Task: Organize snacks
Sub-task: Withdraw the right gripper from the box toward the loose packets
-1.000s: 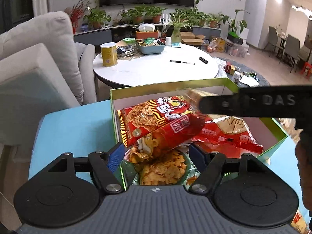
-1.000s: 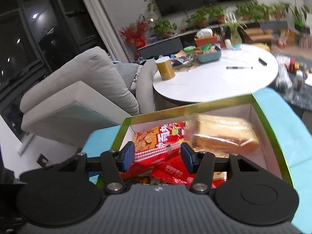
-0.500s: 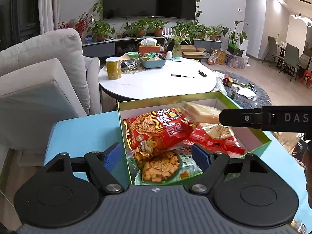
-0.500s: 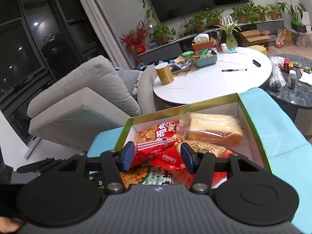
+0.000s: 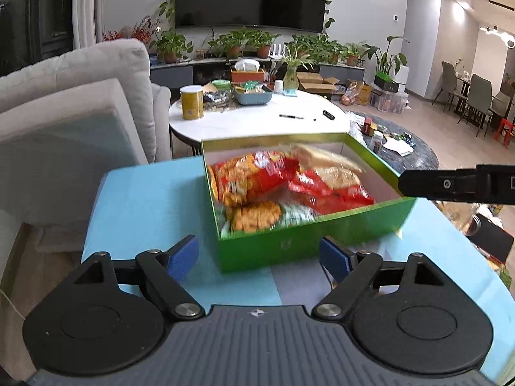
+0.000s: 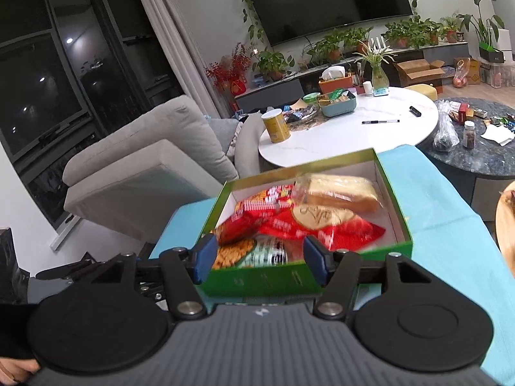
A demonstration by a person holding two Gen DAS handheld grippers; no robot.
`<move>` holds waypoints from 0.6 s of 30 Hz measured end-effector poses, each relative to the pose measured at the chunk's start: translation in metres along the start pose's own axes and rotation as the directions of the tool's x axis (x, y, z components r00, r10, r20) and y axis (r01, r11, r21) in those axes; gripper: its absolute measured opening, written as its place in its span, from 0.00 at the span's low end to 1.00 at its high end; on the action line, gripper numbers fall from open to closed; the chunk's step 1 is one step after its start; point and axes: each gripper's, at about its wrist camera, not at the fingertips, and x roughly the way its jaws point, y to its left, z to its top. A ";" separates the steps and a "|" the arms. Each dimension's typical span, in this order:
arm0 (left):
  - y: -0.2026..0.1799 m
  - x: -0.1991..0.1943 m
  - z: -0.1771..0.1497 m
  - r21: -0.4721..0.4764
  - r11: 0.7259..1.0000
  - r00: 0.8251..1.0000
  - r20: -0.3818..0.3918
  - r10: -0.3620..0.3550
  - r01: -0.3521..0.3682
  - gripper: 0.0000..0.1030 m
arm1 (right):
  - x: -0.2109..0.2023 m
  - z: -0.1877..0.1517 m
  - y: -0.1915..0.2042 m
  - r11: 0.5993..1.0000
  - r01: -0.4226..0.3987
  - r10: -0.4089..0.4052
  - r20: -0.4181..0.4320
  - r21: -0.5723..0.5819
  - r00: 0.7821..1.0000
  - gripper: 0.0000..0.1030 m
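Observation:
A green open box (image 5: 309, 244) (image 6: 273, 280) sits on a light-blue table (image 5: 145, 206) (image 6: 428, 193). It holds several snack bags: red chip bags (image 5: 254, 180) (image 6: 341, 231), a wrapped bread loaf (image 6: 341, 189), and a green cracker bag (image 5: 254, 215) (image 6: 254, 254). My left gripper (image 5: 259, 257) is open and empty, just in front of the box's near wall. My right gripper (image 6: 259, 259) is open and empty, above the box's near edge. The right gripper's side shows as a black bar in the left wrist view (image 5: 457, 185).
A white round table (image 5: 257, 119) (image 6: 347, 128) stands behind with a yellow can (image 5: 192, 102), a blue tray (image 5: 252, 95) and a pen (image 5: 291, 116). A grey sofa (image 5: 74, 122) (image 6: 151, 160) is on the left. A dark round table (image 6: 482, 148) with clutter stands on the right.
Both grippers have pulled back and up from inside the box, so the whole box now shows ahead of them. Both stay open and empty.

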 end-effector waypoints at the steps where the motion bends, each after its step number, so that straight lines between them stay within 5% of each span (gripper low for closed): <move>1: -0.001 -0.003 -0.005 0.003 1.000 1.000 -0.004 -0.002 0.002 0.78 | -0.003 -0.003 0.001 1.000 0.000 0.000 -0.004 -0.002 1.000 0.57; 18: -0.029 -0.010 -0.072 0.062 0.997 0.994 -0.101 -0.048 0.055 0.79 | -0.030 -0.052 0.011 0.999 0.023 -0.024 -0.043 -0.026 0.999 0.58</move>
